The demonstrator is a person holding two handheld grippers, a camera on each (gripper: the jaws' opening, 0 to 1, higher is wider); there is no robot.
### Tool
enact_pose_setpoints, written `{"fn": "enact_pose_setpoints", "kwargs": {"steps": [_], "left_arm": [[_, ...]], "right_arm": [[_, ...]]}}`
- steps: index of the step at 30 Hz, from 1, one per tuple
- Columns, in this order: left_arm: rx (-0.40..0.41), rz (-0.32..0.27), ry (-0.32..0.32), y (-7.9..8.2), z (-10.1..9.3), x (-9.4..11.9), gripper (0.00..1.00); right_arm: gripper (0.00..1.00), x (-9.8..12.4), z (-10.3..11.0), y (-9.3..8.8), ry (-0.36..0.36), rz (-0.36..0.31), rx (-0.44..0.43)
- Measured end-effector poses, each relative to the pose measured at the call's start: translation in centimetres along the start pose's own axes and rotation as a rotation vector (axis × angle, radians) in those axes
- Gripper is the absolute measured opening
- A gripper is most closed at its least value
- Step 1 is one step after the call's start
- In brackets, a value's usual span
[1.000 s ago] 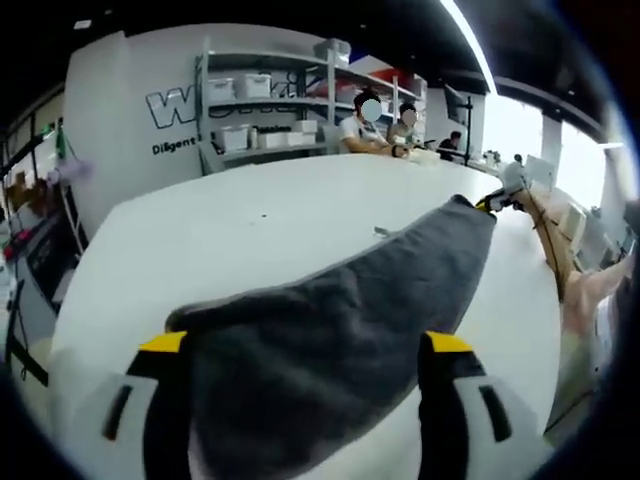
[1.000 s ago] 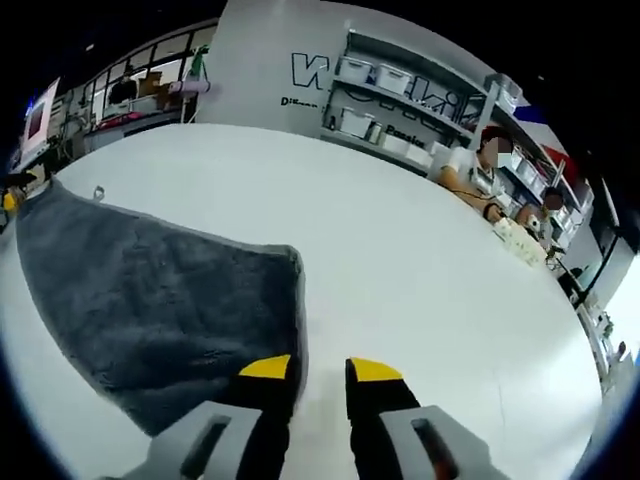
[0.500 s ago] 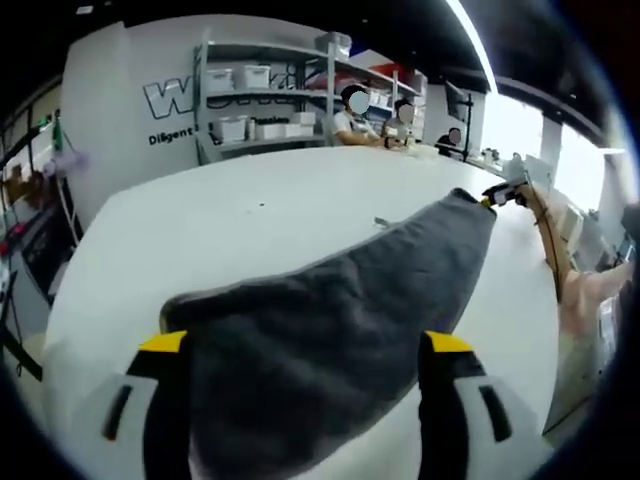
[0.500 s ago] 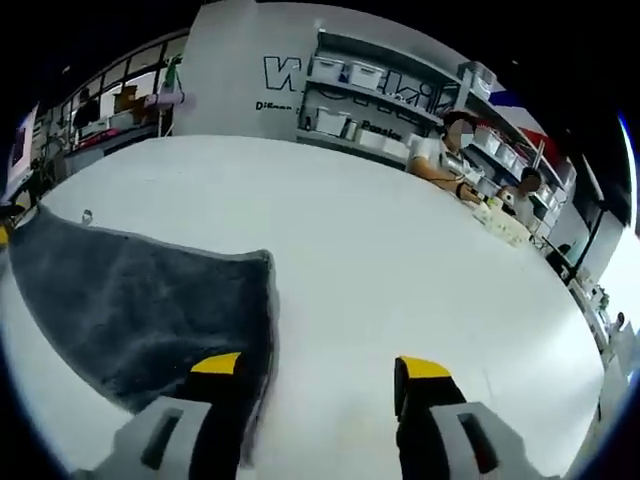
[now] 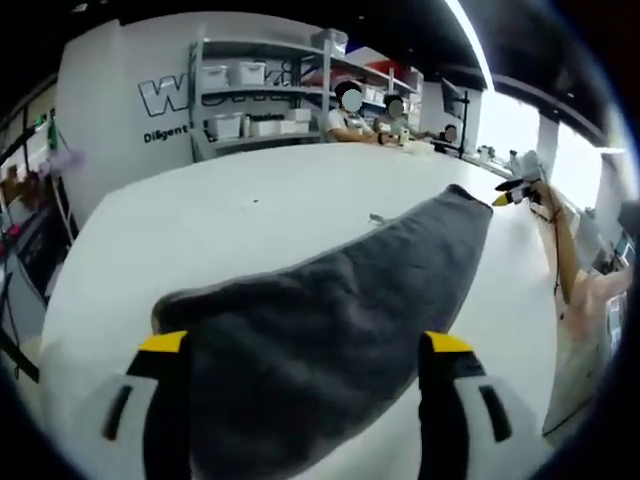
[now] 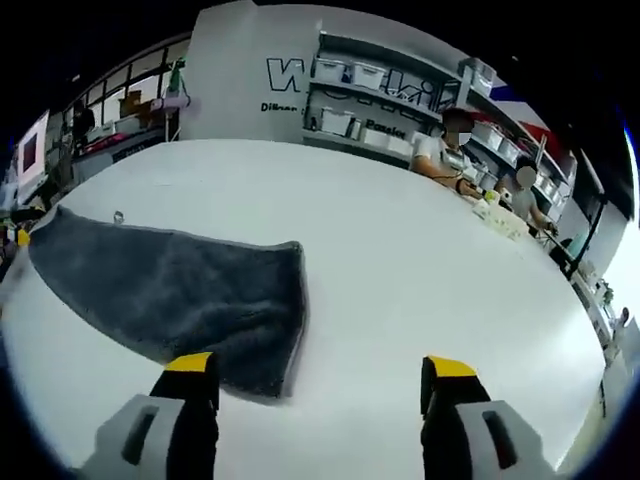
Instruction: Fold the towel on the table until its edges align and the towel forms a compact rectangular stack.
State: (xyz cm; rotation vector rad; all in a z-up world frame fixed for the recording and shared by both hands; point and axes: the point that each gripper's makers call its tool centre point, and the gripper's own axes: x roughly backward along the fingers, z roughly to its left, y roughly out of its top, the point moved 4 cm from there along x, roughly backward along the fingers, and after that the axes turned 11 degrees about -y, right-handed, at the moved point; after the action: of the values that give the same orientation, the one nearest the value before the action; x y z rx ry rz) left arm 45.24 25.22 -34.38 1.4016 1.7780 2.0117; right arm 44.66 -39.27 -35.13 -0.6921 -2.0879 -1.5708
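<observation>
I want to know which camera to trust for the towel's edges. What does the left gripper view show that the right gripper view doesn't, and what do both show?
Left gripper view alone: the gray towel runs between open jaws, and the right gripper sits past its far end.

Right gripper view alone: the towel's near short edge lies flat, apart from that view's wide-open jaws, with a small loop at the far edge.

Both: the white table and background shelves.

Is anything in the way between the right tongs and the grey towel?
Nothing visible is. The right tongs are open above the bare white table, and the grey towel lies flat just ahead of their left jaw, with no other object between them.
</observation>
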Motion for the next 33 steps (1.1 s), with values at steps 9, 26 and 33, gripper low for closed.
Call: {"fn": "enact_pose_setpoints", "kwargs": {"steps": [9, 26, 33], "left_arm": [[-0.01, 0.003, -0.003, 0.0, -0.3, -0.1, 0.99], [-0.015, -0.005, 0.013, 0.1, -0.1, 0.6, 0.99], [-0.008, -0.009, 0.023, 0.1, 0.3, 0.8, 0.99]], "right_arm": [[0.66, -1.5, 1.3, -1.3, 0.033, -0.014, -0.131], [0.36, -3.3, 2.8, -1.6, 0.097, -0.038, -0.181], [0.16, -2.9, 4.6, -1.5, 0.146, -0.061, -0.182]]}}
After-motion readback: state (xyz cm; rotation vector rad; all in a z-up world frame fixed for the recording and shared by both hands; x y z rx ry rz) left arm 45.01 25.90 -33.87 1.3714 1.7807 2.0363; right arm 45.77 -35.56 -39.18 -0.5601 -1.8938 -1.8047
